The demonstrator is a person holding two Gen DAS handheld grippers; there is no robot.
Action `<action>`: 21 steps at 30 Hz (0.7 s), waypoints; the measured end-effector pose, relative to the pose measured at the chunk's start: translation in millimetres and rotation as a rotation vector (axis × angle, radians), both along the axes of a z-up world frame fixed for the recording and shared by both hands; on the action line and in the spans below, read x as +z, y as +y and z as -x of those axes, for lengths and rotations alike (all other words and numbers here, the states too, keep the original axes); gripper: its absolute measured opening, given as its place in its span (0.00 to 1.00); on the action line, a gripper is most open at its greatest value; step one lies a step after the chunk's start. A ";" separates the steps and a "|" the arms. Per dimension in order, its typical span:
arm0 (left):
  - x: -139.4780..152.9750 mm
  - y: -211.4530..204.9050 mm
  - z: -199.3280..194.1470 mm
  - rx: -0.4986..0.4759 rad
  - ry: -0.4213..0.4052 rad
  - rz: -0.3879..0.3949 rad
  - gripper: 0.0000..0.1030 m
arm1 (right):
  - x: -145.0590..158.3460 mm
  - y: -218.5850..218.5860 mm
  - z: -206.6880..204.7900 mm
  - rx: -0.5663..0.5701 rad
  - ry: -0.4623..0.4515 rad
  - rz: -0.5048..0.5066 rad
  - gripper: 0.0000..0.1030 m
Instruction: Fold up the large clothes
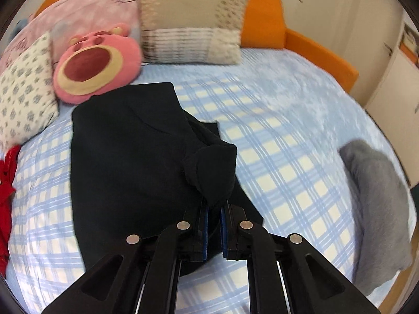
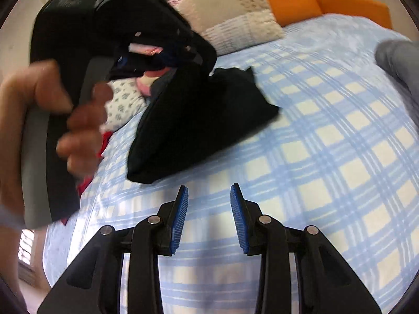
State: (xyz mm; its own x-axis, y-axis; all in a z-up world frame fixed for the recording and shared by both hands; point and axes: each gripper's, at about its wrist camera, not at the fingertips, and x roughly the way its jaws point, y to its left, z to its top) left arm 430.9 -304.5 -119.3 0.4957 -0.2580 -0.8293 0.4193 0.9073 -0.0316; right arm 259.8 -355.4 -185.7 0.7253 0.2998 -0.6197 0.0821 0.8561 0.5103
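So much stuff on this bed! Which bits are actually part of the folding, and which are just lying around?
Part of the job:
- black garment, a bunched corner pinched in the left tongs
- right tongs, open and holding nothing
- grey garment, perhaps waiting its turn

Just lying about:
- pink bear cushion
- beige pillow
- patterned pillow
- red cloth

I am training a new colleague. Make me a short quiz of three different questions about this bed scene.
1. True or false: the left gripper is shut on the black garment.
2. The right gripper holds: A) the grey garment B) nothing C) a pillow
3. Fill in: the pink bear cushion lies just beyond the ____ garment.

Key: 1 true; 2 B; 3 black
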 end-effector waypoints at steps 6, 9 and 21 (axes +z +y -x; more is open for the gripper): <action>-39.3 -19.2 4.4 -0.040 0.058 -0.003 0.11 | -18.1 -25.2 1.1 -0.051 0.044 -0.032 0.34; -68.1 -16.0 1.1 -0.035 0.096 0.007 0.12 | -23.8 -35.9 1.3 -0.072 0.060 -0.054 0.34; -11.5 20.9 35.7 -0.125 -0.021 0.215 0.84 | 46.5 -85.4 -40.8 -0.100 -0.047 -0.020 0.72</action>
